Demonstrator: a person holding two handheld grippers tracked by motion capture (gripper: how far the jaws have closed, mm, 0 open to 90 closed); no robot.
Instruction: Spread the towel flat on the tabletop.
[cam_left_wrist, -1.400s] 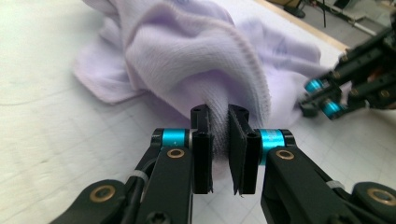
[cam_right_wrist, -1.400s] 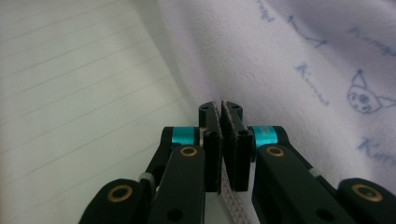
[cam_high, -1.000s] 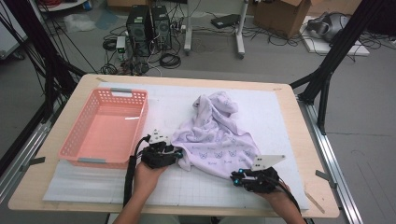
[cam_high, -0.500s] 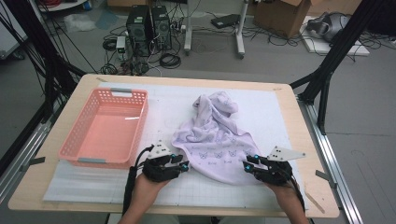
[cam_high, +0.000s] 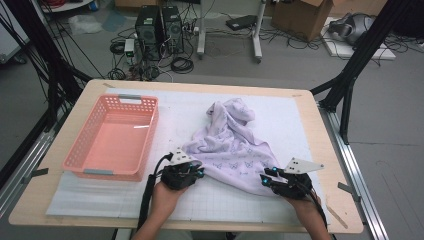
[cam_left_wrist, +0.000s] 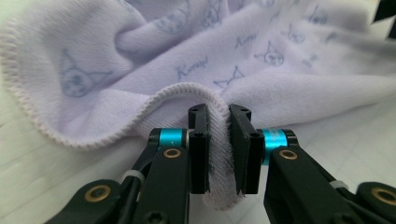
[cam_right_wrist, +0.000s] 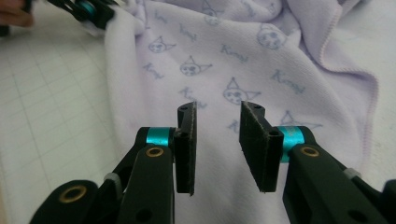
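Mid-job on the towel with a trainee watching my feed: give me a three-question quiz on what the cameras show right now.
1. True or false: the left gripper has its jaws closed on a stitched hem of the lilac towel.
2. Multiple choice: the jaws of the right gripper stand A) clamped on the towel's corner, B) apart with towel lying past them, C) shut on the basket's rim.
3. In a few words: what lies in the pink basket at the left of the table?

Key
1. True: the hem is pinched between the pads in the left gripper view.
2. B.
3. Nothing; its bare floor shows in the high view.
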